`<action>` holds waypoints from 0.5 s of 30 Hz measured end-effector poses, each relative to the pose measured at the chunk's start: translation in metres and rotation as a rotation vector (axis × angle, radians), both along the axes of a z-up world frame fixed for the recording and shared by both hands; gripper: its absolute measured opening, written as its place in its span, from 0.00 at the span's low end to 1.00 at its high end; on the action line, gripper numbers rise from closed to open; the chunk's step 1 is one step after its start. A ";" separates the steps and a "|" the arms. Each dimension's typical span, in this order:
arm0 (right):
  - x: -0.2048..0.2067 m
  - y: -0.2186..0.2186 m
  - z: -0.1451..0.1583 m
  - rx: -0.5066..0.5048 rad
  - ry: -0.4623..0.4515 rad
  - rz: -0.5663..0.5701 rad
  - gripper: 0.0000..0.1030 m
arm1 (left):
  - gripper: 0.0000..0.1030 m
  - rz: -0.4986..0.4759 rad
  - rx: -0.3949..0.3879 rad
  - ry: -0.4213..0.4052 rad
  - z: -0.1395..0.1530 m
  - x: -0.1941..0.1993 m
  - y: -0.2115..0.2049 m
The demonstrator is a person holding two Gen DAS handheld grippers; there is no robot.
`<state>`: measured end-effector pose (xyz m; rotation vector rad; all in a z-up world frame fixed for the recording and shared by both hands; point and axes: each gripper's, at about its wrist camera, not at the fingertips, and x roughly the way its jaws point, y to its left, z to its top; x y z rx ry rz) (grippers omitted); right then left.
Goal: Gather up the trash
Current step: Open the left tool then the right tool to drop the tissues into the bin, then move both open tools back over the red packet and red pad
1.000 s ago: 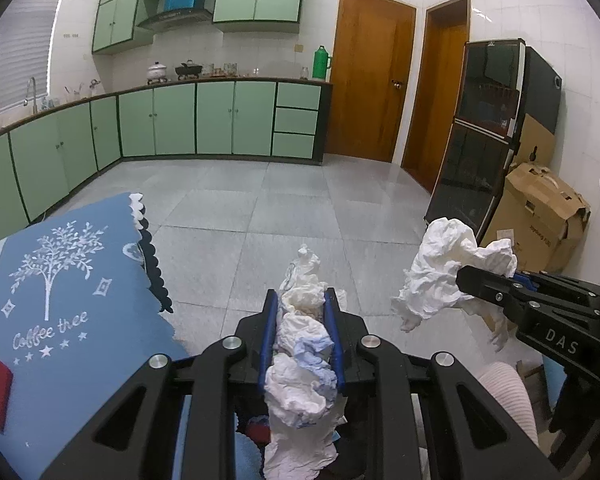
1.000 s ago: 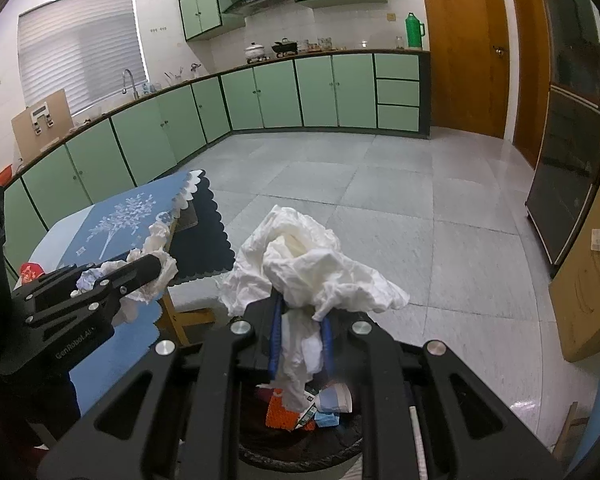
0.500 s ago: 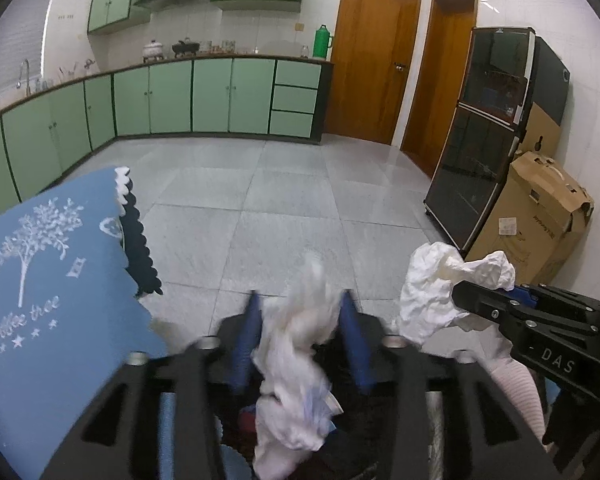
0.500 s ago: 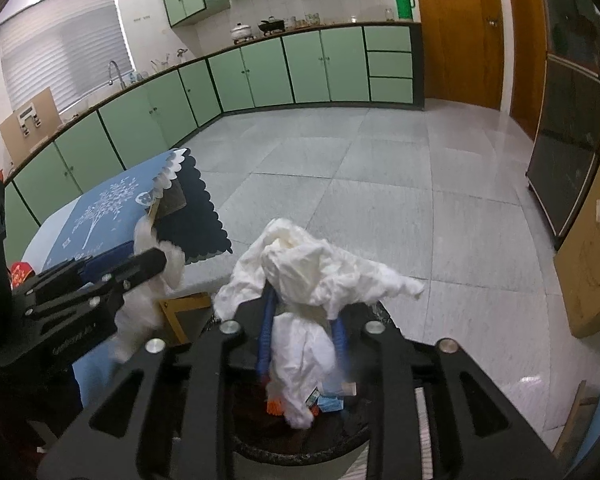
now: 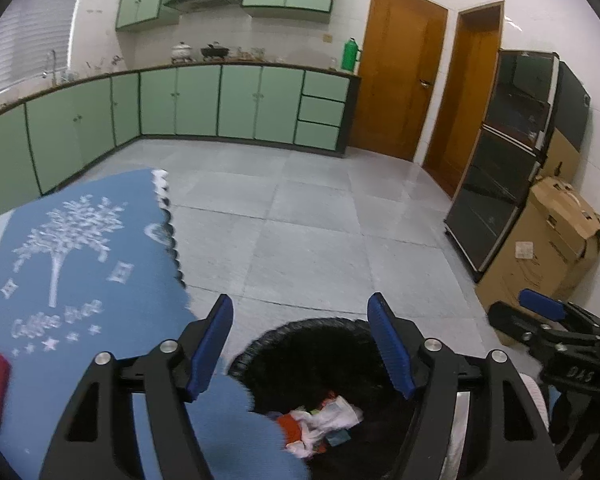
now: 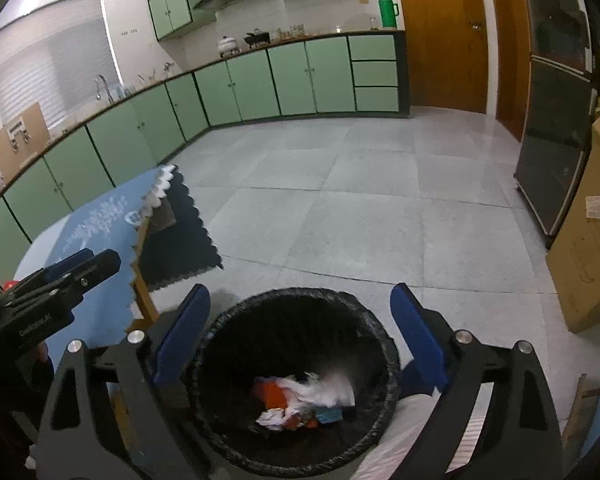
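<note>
Left tongs (image 5: 300, 344): at the bottom of the left wrist view, jaws spread and opening further, nothing between the 2 blue ribbed pads; they hang above the bin, probably so that what they let go falls straight in.
Right tongs (image 6: 300, 334): at the bottom of the right wrist view, jaws wide apart and opening, empty; they too sit over the bin mouth, angled downward.
Bin (image 6: 228, 320): round, lined with a crinkled black plastic bag whose edge folds over the rim; it stands on the floor just beside the surface, likely so that collected trash has a short drop.
Trash (image 6: 300, 398): crumpled white tissue, soft and irregular, blurred at its upper edge, lying at the bottom of the bin among orange and blue wrapper scraps.
Surface cloth (image 5: 72, 264): blue fabric with a white tree print and a scalloped edge, draped over the surface at the left of the frame; a small red item lies on it at the lower left.
Floor (image 5: 312, 216): large grey tiles, smooth and faintly glossy, filling mid-frame.
Cardboard box (image 5: 556, 236): brown and creased, at the right, against a dark glass-fronted cabinet.
Cabinets (image 5: 220, 104): pale green doors along the far wall, upper frame.
</note>
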<state>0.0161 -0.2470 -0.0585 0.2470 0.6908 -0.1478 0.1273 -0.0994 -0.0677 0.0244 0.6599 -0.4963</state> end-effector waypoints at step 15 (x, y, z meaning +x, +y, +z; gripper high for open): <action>0.038 0.071 0.028 0.002 -0.062 0.160 0.88 | 0.68 0.206 0.034 -0.069 0.026 -0.006 0.101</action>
